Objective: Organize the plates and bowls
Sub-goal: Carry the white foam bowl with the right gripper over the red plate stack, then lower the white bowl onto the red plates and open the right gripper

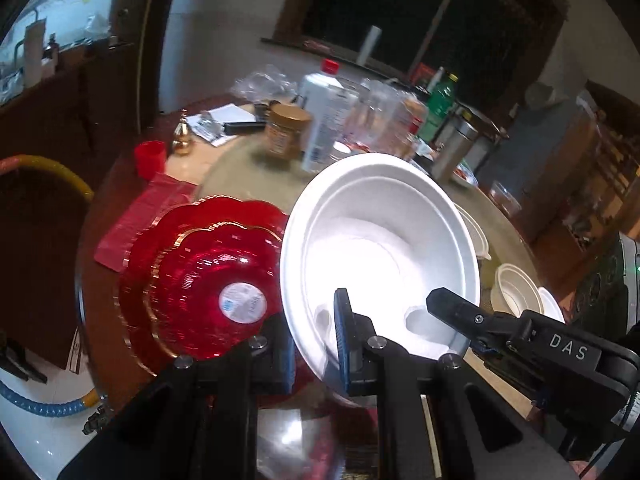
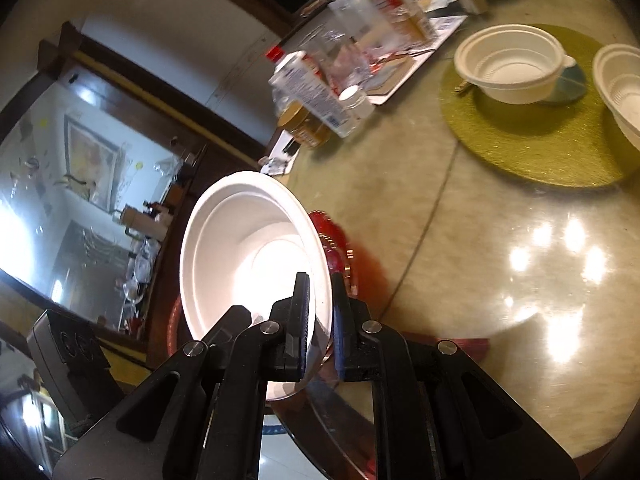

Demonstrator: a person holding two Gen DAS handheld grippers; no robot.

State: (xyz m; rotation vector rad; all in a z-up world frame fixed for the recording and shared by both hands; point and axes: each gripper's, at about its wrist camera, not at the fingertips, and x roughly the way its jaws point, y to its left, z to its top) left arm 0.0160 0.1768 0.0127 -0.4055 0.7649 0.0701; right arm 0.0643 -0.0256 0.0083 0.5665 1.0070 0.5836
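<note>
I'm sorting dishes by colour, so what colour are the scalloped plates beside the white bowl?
Translucent red with a gold rim: the scalloped plates, clearest in the left wrist view.

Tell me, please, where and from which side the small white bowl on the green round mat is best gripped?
Grip the small white bowl by its thin rim, one finger inside the wall and one outside, coming down from above. It sits upright and open, and its body looks too wide for the jaws. The near side is probably best: a tab sticks out on the far right, and another bowl stands there.

Black two-finger grippers
Left gripper (image 1: pixel 316 340): blue pads, silver screws; right gripper (image 1: pixel 452 308): white "DAS" behind its fingers.
</note>
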